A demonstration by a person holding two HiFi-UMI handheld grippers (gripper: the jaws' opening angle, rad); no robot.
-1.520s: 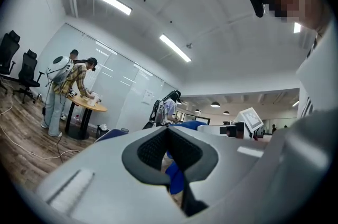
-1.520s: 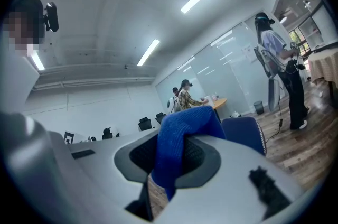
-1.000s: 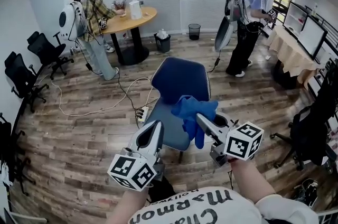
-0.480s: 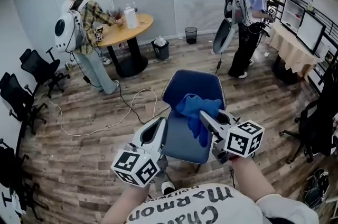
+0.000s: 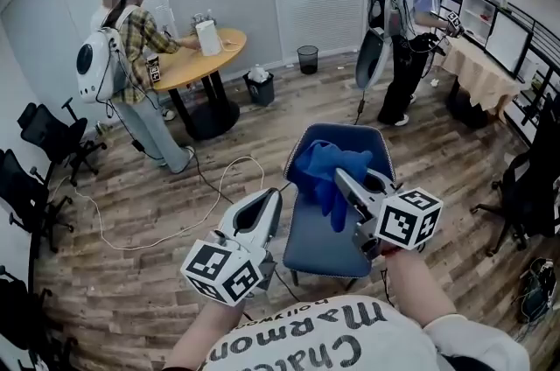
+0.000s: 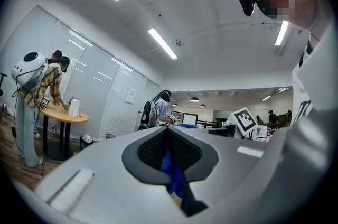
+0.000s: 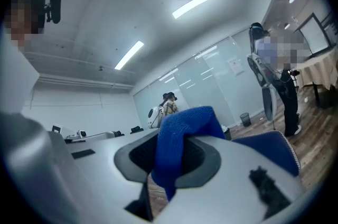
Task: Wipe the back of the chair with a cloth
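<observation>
Blue cloth (image 5: 319, 164), clamped in rt hand-held gripper (image 5: 339, 177) — forearm (image 5: 409, 283) fwd

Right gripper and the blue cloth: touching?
Touching. The right gripper view shows the blue cloth pinched between the shut jaws of the right gripper, with cloth sticking out above and below them.

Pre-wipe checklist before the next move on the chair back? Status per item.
1. Cloth gripped by right tool: ok, jaws shut on it.
2. Left tool empty: ok, jaws together, nothing between.
3. Cloth touching chair back: cannot tell, head view only shows overlap.
4. Chair back free of other things: ok.
5. Snag hazards: not ok, white cable lies close by on the left.
6. Bystanders clear: ok, all stand well away.
</observation>
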